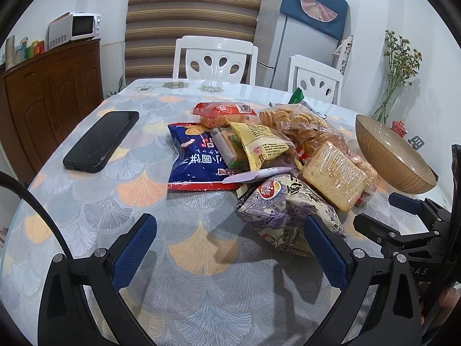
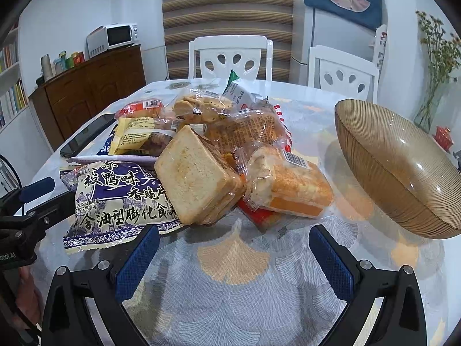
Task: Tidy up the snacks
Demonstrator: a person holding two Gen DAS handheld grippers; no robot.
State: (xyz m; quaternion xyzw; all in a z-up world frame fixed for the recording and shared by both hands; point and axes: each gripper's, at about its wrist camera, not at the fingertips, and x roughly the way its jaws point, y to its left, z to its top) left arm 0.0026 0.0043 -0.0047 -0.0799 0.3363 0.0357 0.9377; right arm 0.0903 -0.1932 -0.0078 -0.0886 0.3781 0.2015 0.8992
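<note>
Each gripper, left gripper [image 1: 230, 255] and right gripper [image 2: 234, 265], has a black angular frame with silver screws, blue dimpled pads [image 2: 137, 265] on its two fingers, and white lettering on its black body.

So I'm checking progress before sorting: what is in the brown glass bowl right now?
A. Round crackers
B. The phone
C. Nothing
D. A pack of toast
C: the brown glass bowl shows only its bare ribbed inside, while the snack pile lies beside it on the table.
</note>
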